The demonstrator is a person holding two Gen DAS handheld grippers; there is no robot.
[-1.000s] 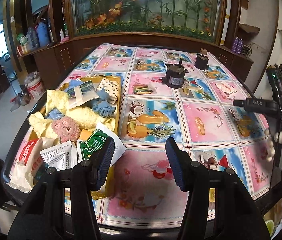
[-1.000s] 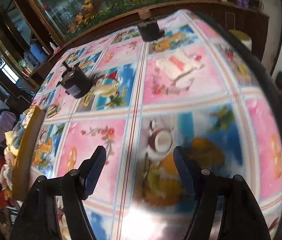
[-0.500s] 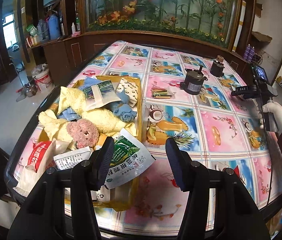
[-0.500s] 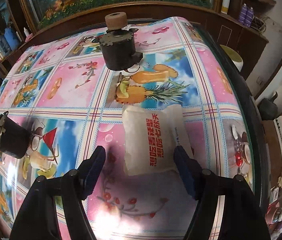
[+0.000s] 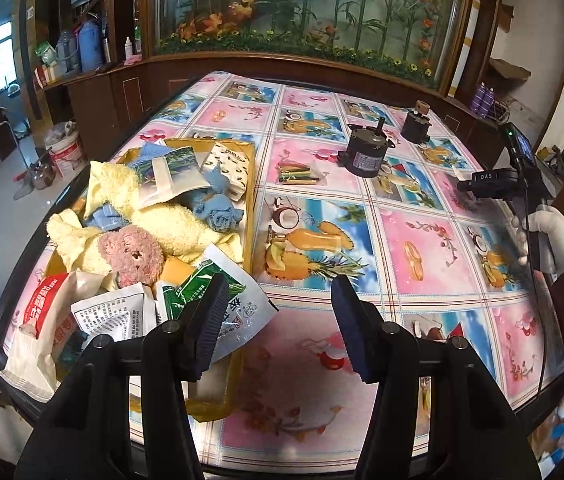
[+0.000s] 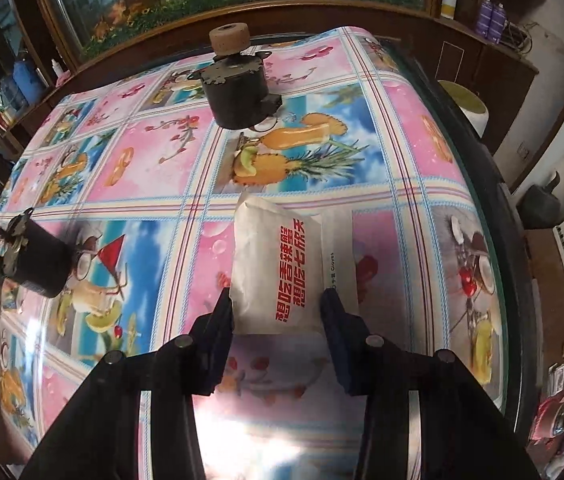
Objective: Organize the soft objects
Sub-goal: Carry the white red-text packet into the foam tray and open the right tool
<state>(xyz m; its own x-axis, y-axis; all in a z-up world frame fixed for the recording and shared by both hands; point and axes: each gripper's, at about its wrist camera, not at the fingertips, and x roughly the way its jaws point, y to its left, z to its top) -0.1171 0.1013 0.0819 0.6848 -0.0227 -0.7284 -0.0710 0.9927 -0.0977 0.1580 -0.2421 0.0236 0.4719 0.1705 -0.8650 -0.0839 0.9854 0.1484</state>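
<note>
A yellow tray (image 5: 249,184) on the table's left holds soft things: yellow towels (image 5: 170,228), a pink plush (image 5: 130,254), blue cloths (image 5: 218,210) and several packets. My left gripper (image 5: 278,316) is open and empty, above the tray's near right corner. A white packet with red print (image 6: 282,268) lies flat near the table's right side. My right gripper (image 6: 278,316) is open, with its jaws on either side of the packet's near end. Its fingertips (image 6: 332,304) are close to the packet's edges.
Two black motors stand on the table: one (image 6: 238,88) beyond the white packet, one (image 6: 30,260) to its left. They also show in the left wrist view, the nearer (image 5: 364,156) and the farther (image 5: 416,126). A small packet of sticks (image 5: 298,174) lies mid-table. The table's right edge (image 6: 494,240) is close.
My right gripper has swung to the table's right side and come down over the white packet, its jaws now around it. My left gripper has drawn back a little over the tray's corner.
</note>
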